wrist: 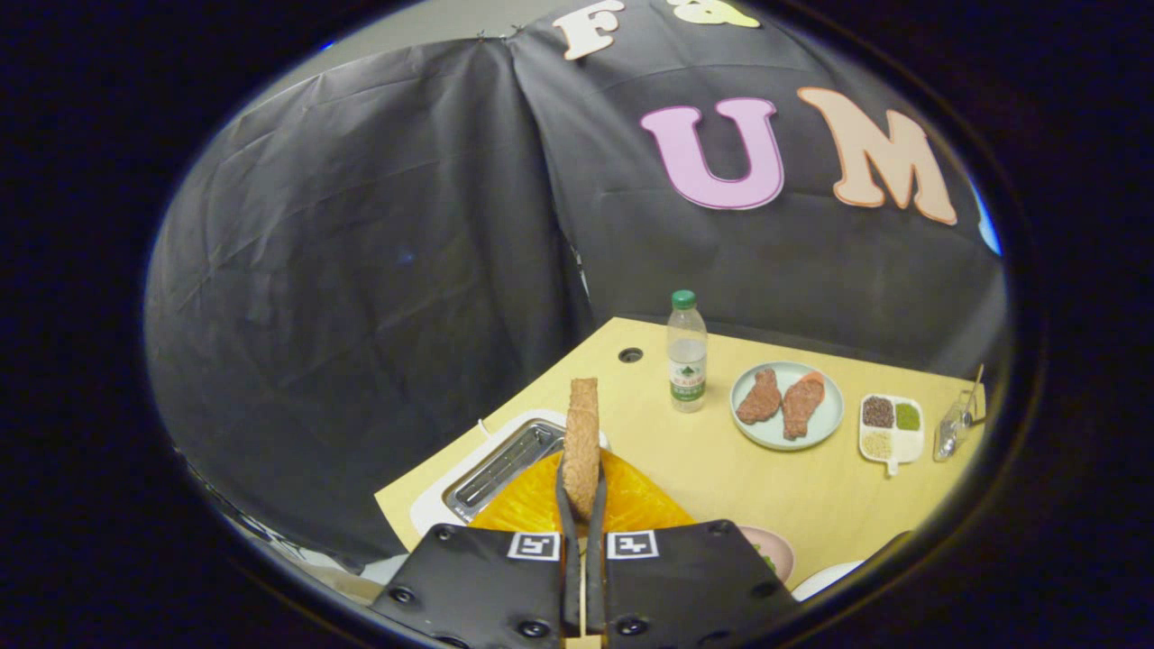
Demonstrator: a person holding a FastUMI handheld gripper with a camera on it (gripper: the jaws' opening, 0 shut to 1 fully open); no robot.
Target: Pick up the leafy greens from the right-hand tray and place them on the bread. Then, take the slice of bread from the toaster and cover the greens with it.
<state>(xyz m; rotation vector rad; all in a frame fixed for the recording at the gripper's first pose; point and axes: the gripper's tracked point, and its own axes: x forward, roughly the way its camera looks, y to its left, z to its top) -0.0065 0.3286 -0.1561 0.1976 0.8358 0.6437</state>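
My gripper (582, 505) is shut on a slice of brown bread (581, 442), which stands upright on edge between the two fingers, lifted above the table. Behind and to the left of the slice sits the white toaster (491, 469) with its slot showing dark and bare. An orange plate (541, 500) lies directly under the held slice, mostly hidden by the fingers. A pink tray (777, 552) with a bit of green peeks out just right of the fingers.
On the wooden table (721, 460) stand a water bottle (687, 351), a pale plate with two pieces of meat (786, 406), a small divided dish of grains (891, 428) and a small glass jar (951, 431). A white plate rim (825, 579) shows beside the pink tray.
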